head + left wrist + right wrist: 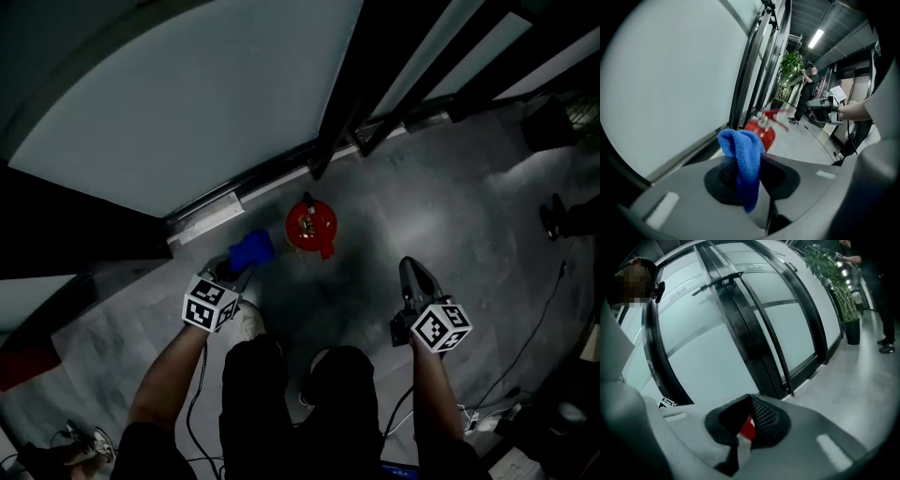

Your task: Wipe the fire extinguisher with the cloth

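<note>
One cloth (739, 149) between left tongs (746, 165)

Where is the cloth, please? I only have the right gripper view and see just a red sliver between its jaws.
Observer: The blue cloth is clamped in the left gripper; the left gripper view shows it plainly.
Operator: And what is the red sliver?
Observer: The fire extinguisher, standing upright on the floor beside the glass wall.
Operator: Is the cloth touching it?
Observer: Not yet; the head view shows a narrow gap, with the cloth to its left.
</note>
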The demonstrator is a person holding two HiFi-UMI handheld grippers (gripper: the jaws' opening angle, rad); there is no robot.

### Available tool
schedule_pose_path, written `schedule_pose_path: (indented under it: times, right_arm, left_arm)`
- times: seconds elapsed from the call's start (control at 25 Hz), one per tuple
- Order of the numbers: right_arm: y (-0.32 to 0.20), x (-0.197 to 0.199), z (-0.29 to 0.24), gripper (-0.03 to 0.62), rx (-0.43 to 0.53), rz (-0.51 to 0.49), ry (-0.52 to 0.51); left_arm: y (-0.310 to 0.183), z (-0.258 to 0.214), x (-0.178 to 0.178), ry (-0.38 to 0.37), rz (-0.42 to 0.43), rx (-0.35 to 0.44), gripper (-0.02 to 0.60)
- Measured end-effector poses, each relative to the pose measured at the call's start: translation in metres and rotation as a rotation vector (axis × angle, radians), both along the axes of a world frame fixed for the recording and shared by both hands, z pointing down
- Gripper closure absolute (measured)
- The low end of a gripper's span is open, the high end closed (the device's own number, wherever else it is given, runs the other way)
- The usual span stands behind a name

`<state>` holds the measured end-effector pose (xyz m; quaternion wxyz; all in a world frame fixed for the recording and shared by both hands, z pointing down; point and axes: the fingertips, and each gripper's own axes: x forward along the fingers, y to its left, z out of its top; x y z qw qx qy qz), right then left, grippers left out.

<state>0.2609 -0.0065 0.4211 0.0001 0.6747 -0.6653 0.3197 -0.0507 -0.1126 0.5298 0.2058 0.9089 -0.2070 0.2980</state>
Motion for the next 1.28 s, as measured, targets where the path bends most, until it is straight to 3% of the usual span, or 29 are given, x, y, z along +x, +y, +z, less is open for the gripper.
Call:
schedule_pose_path:
  times: [0.12, 0.36, 0.52, 0.72, 1.08, 1.28]
  right_arm:
    - [0.017, -0.004, -0.089, 0.591, 0.014, -0.016, -0.013]
    - [0.064, -0.044, -0.289, 0.591, 0.099, -0.101, -0.003]
    - [0.106, -0.079, -0.390, 0.591, 0.170, -0.191, 0.060]
    - [0.140, -0.111, -0.452, 0.591, 0.245, -0.228, 0.184]
    - [0.199, -0.169, -0.520, 0.591, 0.388, -0.117, 0.169]
    - [0.200, -0.197, -0.534, 0.591, 0.414, -0.109, 0.196]
  left_arm:
    - [0.022, -0.111, 0.008, 0.060, -0.002, 0.024, 0.503]
    - [0.112, -0.346, 0.023, 0.222, -0.022, 0.072, 0.503]
    - [0.159, -0.456, 0.017, 0.304, -0.025, 0.126, 0.503]
    - [0.177, -0.531, -0.010, 0.372, -0.027, 0.202, 0.503]
    - [0.211, -0.621, -0.102, 0.481, -0.096, 0.324, 0.503]
    - [0.199, -0.647, -0.134, 0.524, -0.165, 0.336, 0.503]
